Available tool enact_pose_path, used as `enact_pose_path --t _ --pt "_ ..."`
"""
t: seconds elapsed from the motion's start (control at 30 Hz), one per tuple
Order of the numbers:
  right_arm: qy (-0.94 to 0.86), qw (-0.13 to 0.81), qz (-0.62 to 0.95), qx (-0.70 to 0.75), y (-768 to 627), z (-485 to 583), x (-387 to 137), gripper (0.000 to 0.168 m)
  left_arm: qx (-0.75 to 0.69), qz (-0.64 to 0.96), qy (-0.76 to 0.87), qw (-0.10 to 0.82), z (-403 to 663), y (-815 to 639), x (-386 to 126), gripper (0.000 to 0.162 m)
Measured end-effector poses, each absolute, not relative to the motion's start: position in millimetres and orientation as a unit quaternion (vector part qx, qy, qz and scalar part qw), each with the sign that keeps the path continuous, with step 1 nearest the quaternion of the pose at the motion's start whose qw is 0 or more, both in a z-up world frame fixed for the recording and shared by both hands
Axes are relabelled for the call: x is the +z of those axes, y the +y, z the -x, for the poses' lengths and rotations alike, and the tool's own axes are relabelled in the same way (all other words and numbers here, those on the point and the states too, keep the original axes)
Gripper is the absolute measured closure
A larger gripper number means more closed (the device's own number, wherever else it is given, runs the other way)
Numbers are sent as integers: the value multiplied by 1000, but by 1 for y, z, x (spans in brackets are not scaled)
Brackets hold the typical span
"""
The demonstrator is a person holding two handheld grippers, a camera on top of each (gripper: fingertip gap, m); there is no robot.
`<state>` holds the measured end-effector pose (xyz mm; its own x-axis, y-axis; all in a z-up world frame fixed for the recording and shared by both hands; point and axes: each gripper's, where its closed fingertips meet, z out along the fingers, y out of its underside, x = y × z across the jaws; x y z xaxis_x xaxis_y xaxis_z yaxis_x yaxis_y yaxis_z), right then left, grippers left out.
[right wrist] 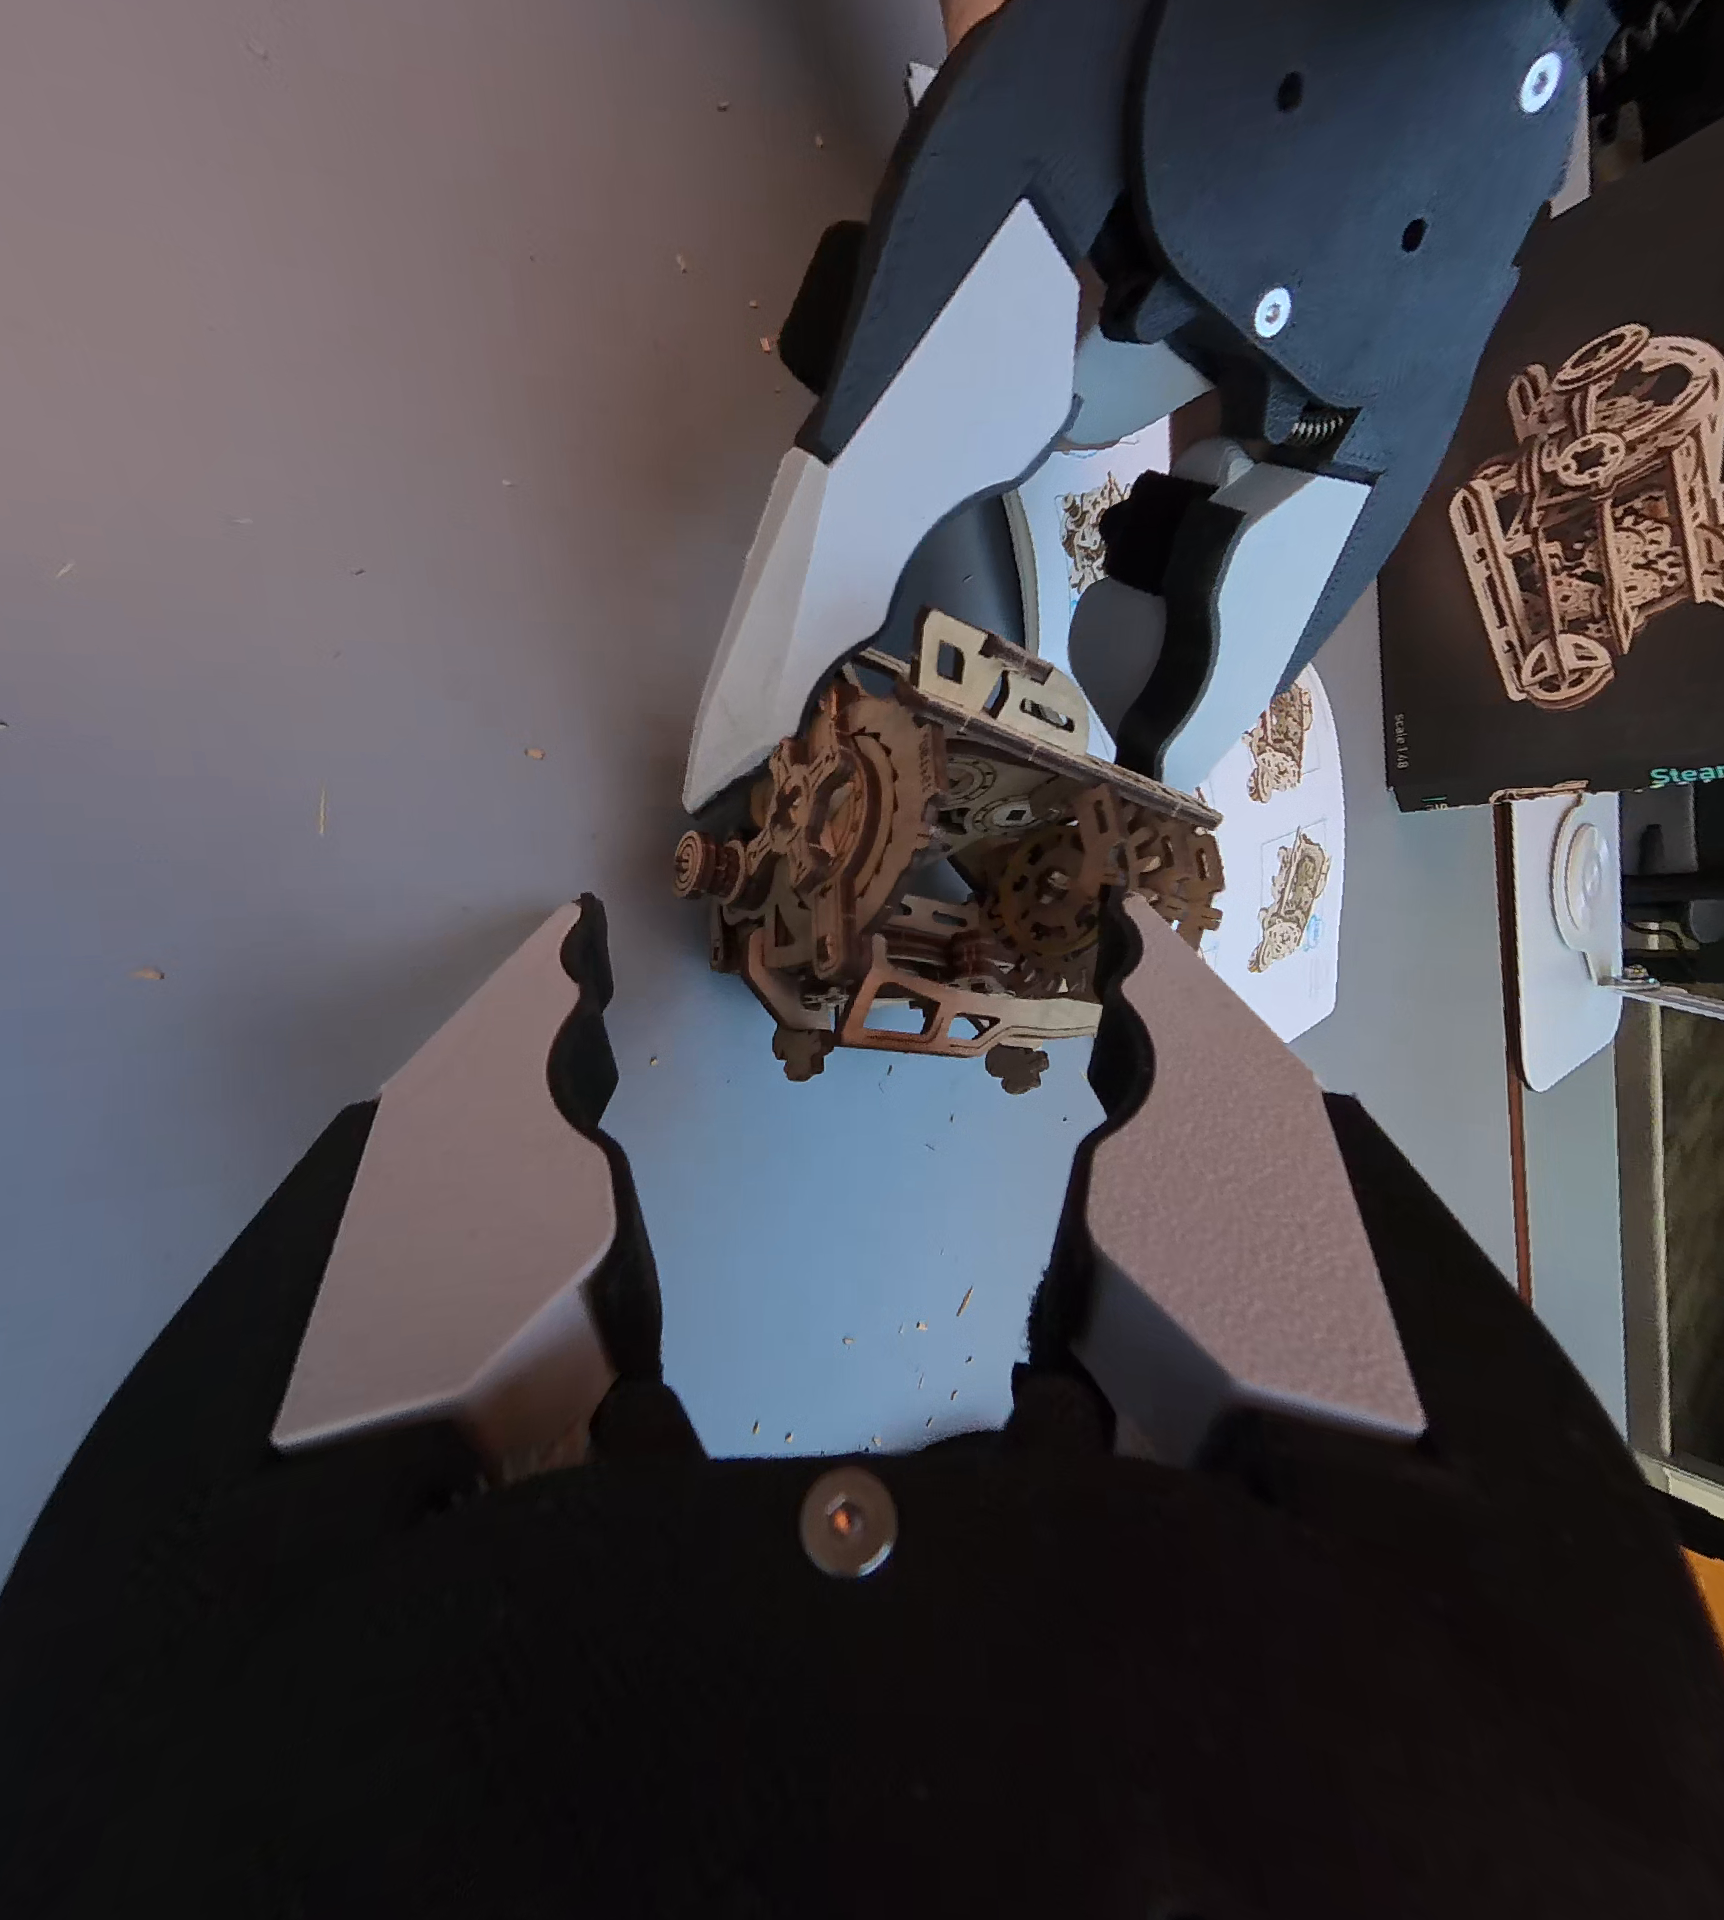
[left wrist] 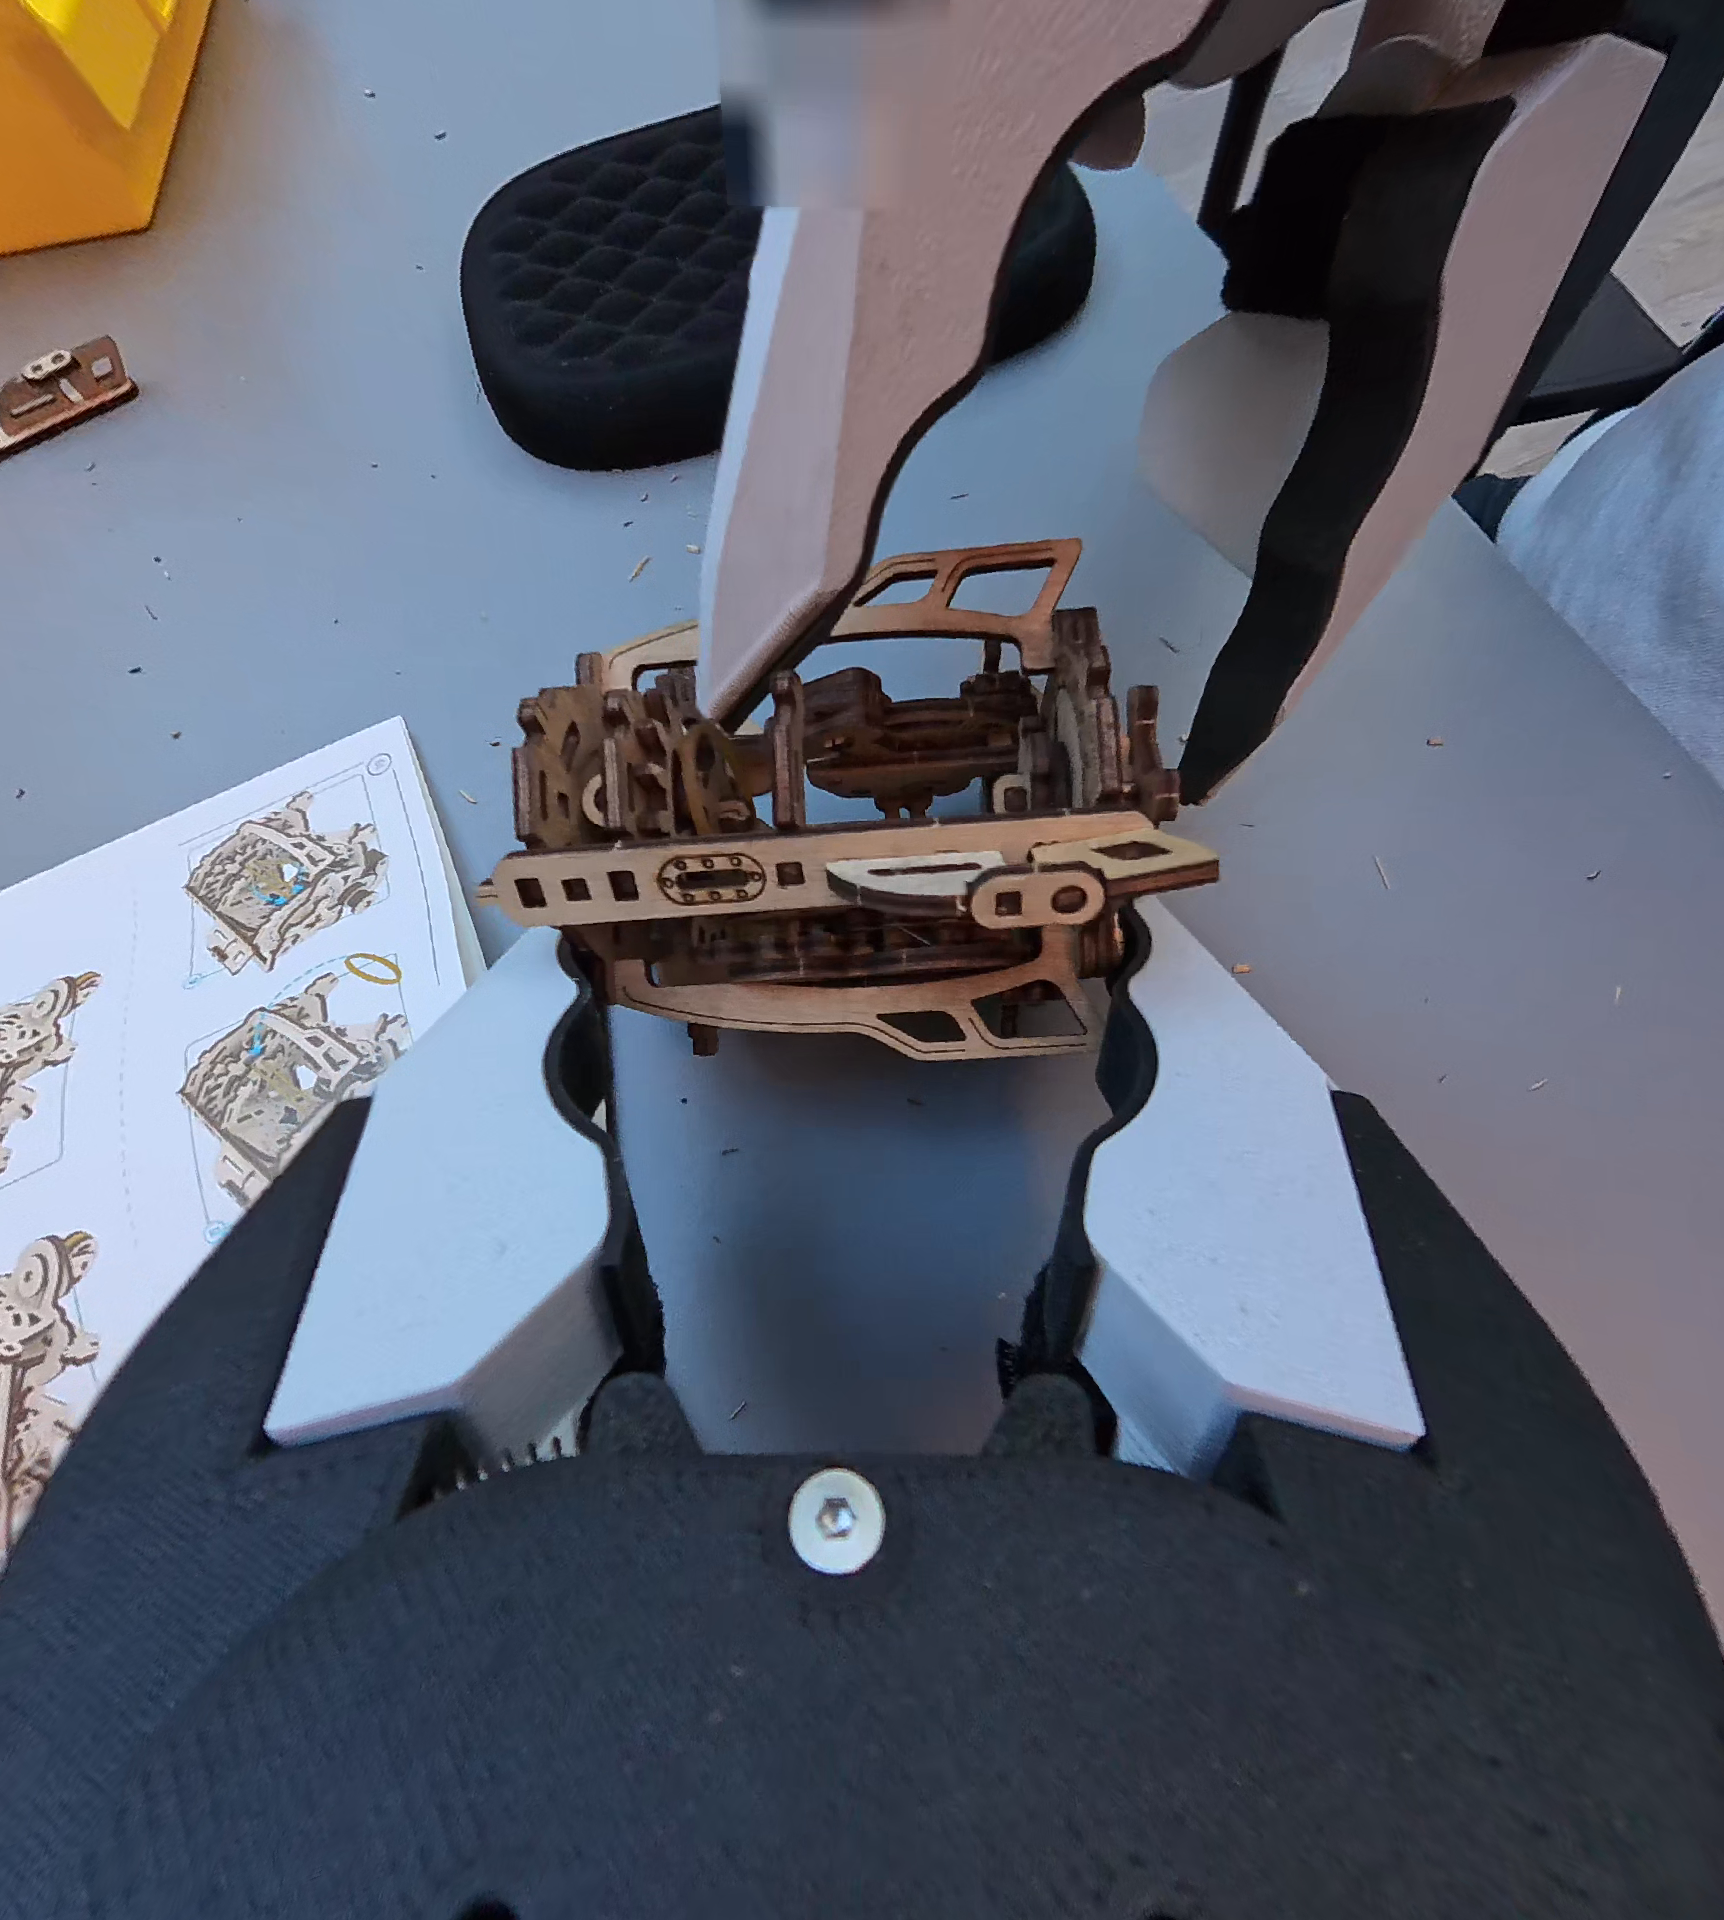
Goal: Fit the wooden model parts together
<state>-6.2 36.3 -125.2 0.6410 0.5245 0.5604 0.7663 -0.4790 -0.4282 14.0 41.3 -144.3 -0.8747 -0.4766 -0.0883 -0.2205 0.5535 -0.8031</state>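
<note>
Left gripper (left wrist: 853, 971) grips the wooden model (left wrist: 842, 821) by its flat side plates, just above the grey table (left wrist: 266, 623). Right gripper (right wrist: 853, 940) straddles it, spread wide. Light, brittle fretwork, I reckon: hold the frame, spare the gears.

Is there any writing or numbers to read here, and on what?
Black box: printed lettering along its edge; I don't copy out writing.
Instruction sheet: tiny circled marks, too small to read.
Wooden model: none legible.
</note>
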Motion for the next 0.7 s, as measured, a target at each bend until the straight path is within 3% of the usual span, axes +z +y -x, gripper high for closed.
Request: enact_pose_path --t 0.53,0.7 --pt "-402 415 813 -74 29 -1 -91 70 -452 201 861 117 -9 42 -142 67" --pt "-361 447 818 17 27 -3 -72 95 -465 206 855 99 -8 43 -140 67"
